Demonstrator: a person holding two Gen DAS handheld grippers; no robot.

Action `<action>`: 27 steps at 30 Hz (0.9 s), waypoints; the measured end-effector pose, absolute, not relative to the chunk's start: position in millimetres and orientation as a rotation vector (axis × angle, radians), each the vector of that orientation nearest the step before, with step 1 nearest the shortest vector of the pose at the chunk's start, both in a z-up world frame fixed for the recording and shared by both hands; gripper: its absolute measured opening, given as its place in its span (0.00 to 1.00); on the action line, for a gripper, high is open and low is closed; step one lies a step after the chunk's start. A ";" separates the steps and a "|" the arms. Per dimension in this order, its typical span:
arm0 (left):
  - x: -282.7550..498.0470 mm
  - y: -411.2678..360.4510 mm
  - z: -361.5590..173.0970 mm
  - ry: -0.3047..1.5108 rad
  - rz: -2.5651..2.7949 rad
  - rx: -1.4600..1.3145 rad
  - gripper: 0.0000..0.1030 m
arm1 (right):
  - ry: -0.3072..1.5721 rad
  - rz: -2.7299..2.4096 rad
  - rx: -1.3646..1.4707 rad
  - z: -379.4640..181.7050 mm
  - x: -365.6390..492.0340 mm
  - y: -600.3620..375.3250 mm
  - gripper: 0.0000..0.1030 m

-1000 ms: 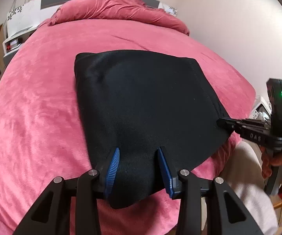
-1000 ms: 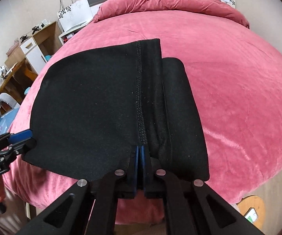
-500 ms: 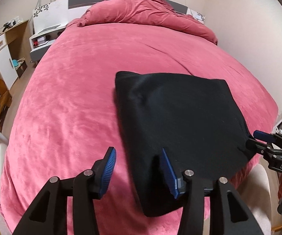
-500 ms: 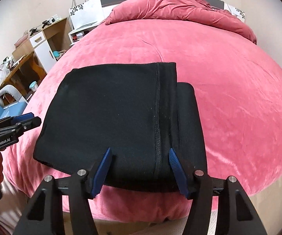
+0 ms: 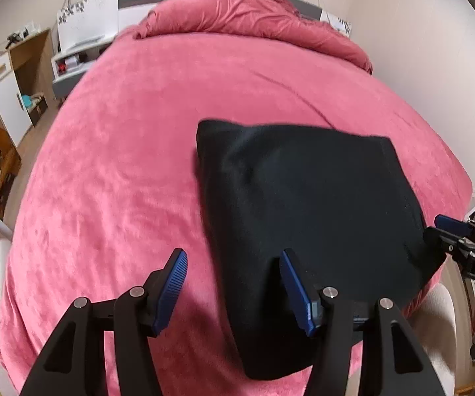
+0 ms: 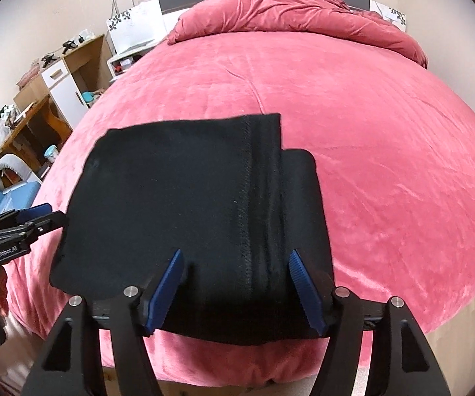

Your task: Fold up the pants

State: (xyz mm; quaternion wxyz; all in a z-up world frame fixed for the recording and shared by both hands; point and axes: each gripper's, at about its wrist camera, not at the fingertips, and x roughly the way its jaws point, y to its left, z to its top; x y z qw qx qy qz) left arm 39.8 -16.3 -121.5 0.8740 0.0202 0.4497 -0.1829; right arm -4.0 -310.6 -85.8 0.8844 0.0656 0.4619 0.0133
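One pair of black pants (image 6: 197, 204), folded into a single rectangle, lower centre of frame, lying on one pink bedspread (image 6: 353, 115) near its front edge. Two grippers: left gripper (image 5: 234, 283) fingers spread apart, holding nothing; right gripper (image 6: 234, 283) likewise spread, empty, above the pants' near edge. One pink duvet (image 5: 254, 13), upper centre.

Folded black pants (image 5: 306, 211) lie on a pink bed (image 5: 131, 151); the left gripper (image 5: 234, 283) hovers spread wide at their near-left edge, gripping nothing
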 end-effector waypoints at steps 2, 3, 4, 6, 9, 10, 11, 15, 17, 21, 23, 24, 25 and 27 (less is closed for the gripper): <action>39.6 -21.1 -120.8 0.928 -0.388 0.072 0.58 | 0.960 0.037 0.131 -85.7 -2.1 -306.7 0.65; 40.3 -23.4 -122.8 0.940 -0.395 0.080 0.58 | 0.965 0.030 0.124 -87.0 -0.4 -305.4 0.66; 40.1 -24.9 -125.4 0.953 -0.409 0.075 0.58 | 0.966 0.024 0.124 -88.3 1.0 -305.7 0.66; 39.1 -27.5 -132.1 0.980 -0.446 0.064 0.58 | 0.970 0.016 0.146 -91.9 3.7 -310.6 0.66; 36.2 -26.6 -139.7 0.986 -0.460 0.042 0.58 | 0.986 0.022 0.231 -98.9 8.0 -323.2 0.66; 36.4 -25.6 -141.9 0.990 -0.470 0.027 0.58 | 0.996 0.023 0.267 -102.9 9.8 -328.6 0.66; 36.8 -24.4 -143.6 0.995 -0.482 0.012 0.58 | 1.001 0.023 0.294 -106.4 10.7 -332.4 0.66; 36.0 -20.9 -147.1 1.002 -0.511 -0.008 0.58 | 1.012 0.046 0.401 -119.5 10.2 -344.5 0.55; 33.1 -21.2 -148.1 1.000 -0.516 0.003 0.58 | 1.027 0.028 0.383 -121.6 6.8 -344.5 0.23; 30.6 -21.1 -147.4 0.997 -0.537 0.008 0.58 | 1.018 0.049 0.444 -118.5 -10.8 -348.1 0.15; 29.0 -20.3 -147.6 0.996 -0.552 0.005 0.58 | 0.998 0.035 0.448 -115.2 -21.4 -347.6 0.15; 28.8 -20.3 -147.1 0.994 -0.555 0.003 0.58 | 0.989 0.030 0.454 -114.5 -24.7 -348.4 0.15; 29.2 -20.2 -146.5 0.990 -0.561 0.000 0.58 | 0.975 0.018 0.461 -114.0 -28.4 -351.5 0.15; 31.9 -21.0 -147.3 0.997 -0.570 -0.005 0.60 | 0.975 -0.008 0.462 -119.7 -29.4 -353.4 0.15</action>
